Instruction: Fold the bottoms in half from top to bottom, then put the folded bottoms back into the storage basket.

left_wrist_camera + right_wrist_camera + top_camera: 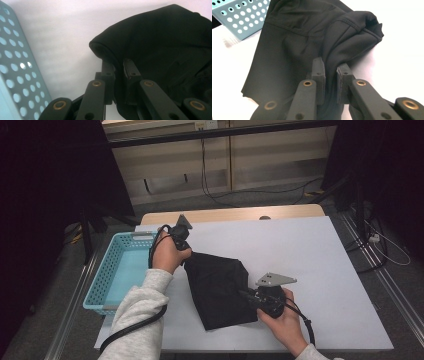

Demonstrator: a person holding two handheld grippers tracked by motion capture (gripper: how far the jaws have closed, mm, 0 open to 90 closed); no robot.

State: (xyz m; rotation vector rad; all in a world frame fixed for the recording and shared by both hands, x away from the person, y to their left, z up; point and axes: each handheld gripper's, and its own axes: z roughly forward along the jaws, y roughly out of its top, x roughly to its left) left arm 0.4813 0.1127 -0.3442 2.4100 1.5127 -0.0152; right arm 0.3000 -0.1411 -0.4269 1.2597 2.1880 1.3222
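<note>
Black garment [220, 287] lies on the white worktop [325, 270], left of centre, just beside the teal basket [112, 275] at the worktop's left edge; one corner raised toward the basket, the rest draped down to the near edge

Left gripper [186, 254] clenched on a rolled fold at the cloth's far-left corner; in the left gripper view we see fabric [160, 42] pinched between the jaws. Right gripper [248, 295] clenched on a hemmed edge at the near-right side; right gripper view shows cloth [294, 37] bunched between its jaws

Step in hand, as we read it: carrying the garment to the basket. To do it well we would keep both grips firm, raise both hands together so the cloth clears the basket's rim, keep it taut enough that the hanging middle does not drag or snag, then release over the basket's middle

Hard to make out: what garment this is, how deep each bite goes, and how many layers are caught. Basket floor partly hidden by the left forearm [142, 315]. Underside of the cloth unseen
</note>
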